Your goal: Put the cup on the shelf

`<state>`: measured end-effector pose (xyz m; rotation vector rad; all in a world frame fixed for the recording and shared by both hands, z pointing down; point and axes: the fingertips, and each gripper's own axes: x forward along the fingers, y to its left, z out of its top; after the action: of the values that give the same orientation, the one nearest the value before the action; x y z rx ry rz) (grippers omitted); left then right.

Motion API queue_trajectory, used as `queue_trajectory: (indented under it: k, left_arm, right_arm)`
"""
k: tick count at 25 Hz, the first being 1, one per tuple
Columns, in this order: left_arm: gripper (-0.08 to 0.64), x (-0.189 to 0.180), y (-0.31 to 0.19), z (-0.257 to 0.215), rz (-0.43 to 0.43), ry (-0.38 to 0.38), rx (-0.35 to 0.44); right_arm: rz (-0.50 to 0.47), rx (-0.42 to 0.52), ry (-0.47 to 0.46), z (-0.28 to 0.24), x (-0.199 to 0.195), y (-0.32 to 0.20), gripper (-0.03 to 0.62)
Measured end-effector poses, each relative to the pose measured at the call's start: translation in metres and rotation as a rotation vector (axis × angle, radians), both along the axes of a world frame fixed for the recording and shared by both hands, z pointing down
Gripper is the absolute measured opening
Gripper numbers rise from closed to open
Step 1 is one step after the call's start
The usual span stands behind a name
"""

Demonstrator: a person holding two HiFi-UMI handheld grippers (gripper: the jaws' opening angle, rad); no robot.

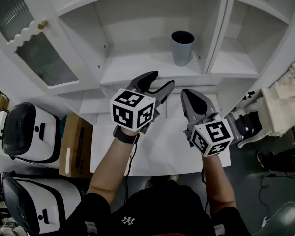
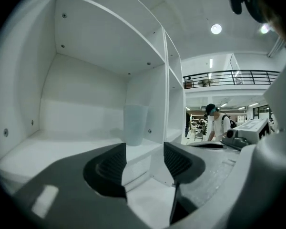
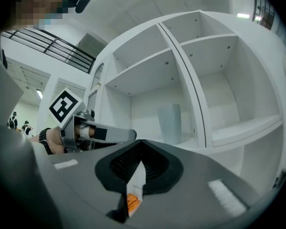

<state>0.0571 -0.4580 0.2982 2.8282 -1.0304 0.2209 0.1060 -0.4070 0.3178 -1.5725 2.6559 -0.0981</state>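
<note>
cup: a grey-blue cup (image 1: 182, 47) stands upright on a shelf (image 1: 132, 63) of a white cabinet, at the right of its compartment, near the vertical divider.
left gripper: the left gripper (image 1: 156, 86) is held in front of that shelf's edge, below the cup and apart from it. its jaws stand wide with nothing between them. in the left gripper view the cup shows beyond the gap.
right gripper: the right gripper (image 1: 194, 100) is just beside the left one, low before the cabinet. its jaws meet at the tips and grip nothing.
cabinet door: a glazed door (image 1: 34, 48) with a brass-coloured knob (image 1: 42, 24) stands open at the left.
floor, left: two white machines (image 1: 27, 132) with dark tops, a cardboard box (image 1: 76, 144) beside them.
background: in the left gripper view, a person (image 2: 214, 123) in a cap stands past the cabinet's side.
</note>
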Motion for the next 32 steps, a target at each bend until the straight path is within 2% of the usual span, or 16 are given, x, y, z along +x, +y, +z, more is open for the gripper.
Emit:
queue_trajectory:
  k: [3,7,12,17,32]
  left_arm:
    - [0.220,-0.010,0.021,0.011,0.019,0.029,-0.024]
    - [0.108,-0.025,0.047,0.023,0.027,0.082,-0.050]
    - [0.032,-0.039,0.078,0.034,0.055,0.096,-0.062]
    - [0.002,-0.048,0.112,0.041,0.087,0.108,-0.060]
    - [0.000,-0.076,0.177,0.055,0.110,0.126,-0.046]
  right_arm:
    - [0.020,-0.006,0.003,0.006,-0.011,0.013,0.011]
    - [0.052,-0.013,0.013,0.017,-0.024,0.033,0.012]
    - [0.088,-0.030,0.006,0.029,-0.039,0.057,0.012]
    - [0.121,-0.032,-0.005,0.035,-0.048,0.080,0.012]
    - [0.165,-0.041,-0.013,0.055,-0.078,0.141,0.012]
